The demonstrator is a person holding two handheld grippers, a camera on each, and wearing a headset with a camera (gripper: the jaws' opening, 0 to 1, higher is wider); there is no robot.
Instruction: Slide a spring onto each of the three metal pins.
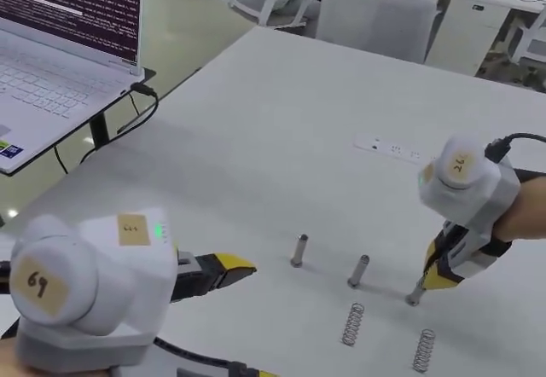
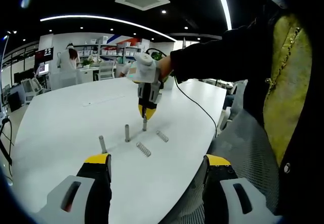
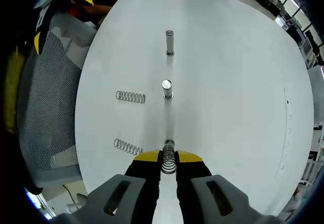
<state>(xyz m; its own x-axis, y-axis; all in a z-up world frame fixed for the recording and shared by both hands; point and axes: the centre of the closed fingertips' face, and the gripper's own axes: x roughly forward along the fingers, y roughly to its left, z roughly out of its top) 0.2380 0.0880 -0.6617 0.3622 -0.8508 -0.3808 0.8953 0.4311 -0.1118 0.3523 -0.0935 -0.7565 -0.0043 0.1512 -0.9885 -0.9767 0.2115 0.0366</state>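
While your right gripper's [image 3: 168,158] jaws clamp the first spring [image 3: 168,166] at the nearest pin [image 1: 415,294], nothing looks seated. Loose springs [image 3: 130,97] [image 3: 127,146] lie left of the jaws on the worktop [image 3: 228,82], bare pins [image 3: 167,88] [image 3: 169,41] stand ahead. Left gripper's [image 2: 158,159] jaws gape, empty.

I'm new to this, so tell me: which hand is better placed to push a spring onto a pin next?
Right: the right tongs grip a small coiled metal spring at the nearest grey metal pin; the left tongs are open, farther back.
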